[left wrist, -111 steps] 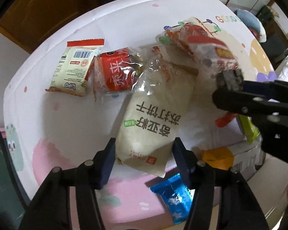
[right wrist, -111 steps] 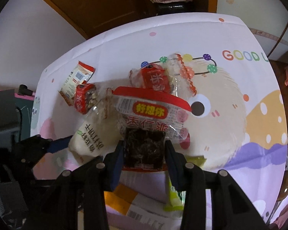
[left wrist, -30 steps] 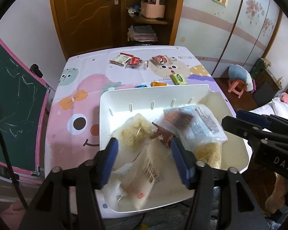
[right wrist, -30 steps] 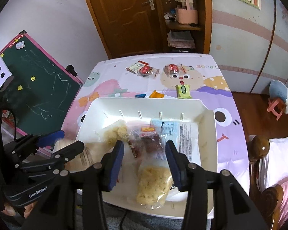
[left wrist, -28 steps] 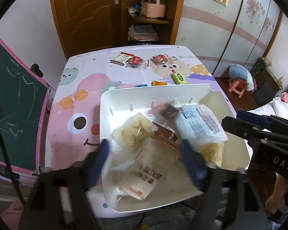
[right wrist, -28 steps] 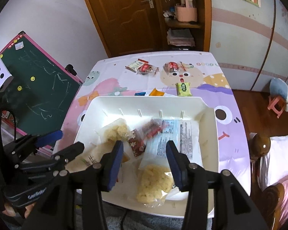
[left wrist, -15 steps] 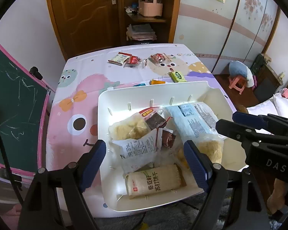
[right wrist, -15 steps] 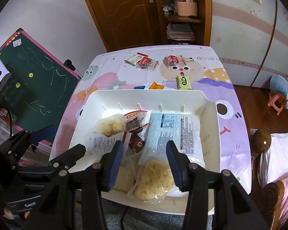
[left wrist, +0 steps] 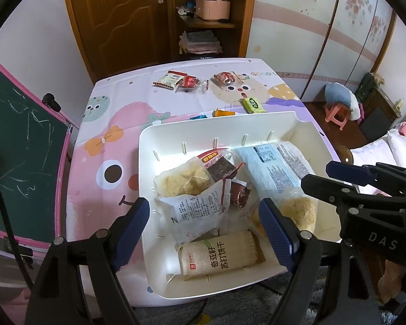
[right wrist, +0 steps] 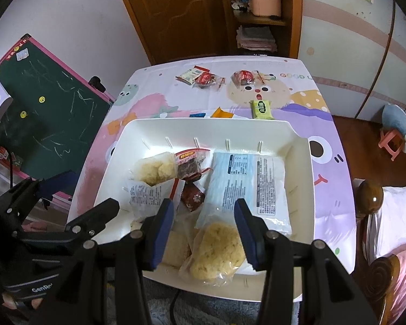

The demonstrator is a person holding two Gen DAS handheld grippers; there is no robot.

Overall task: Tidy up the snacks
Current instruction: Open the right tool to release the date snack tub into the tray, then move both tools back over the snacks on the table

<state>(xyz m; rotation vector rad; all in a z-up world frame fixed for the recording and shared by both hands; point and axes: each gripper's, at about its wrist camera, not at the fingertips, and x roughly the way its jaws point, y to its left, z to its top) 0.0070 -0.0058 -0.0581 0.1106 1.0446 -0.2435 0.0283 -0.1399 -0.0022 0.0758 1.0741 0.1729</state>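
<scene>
Hovering over white bin: L gripper, jaws just opened wide, empty, cracker pack below; R gripper, jaws part-open, empty.

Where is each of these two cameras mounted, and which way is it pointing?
Left wrist view: sits on the left gripper, looks steeply down into the white bin of snacks; its open fingers and the right gripper's side show.
Right wrist view: sits on the right gripper, looks steeply down at the same bin; its open fingers and the left gripper at lower left show.
Both share the bin, the blue-white packet and loose snacks on the cartoon tablecloth.
</scene>
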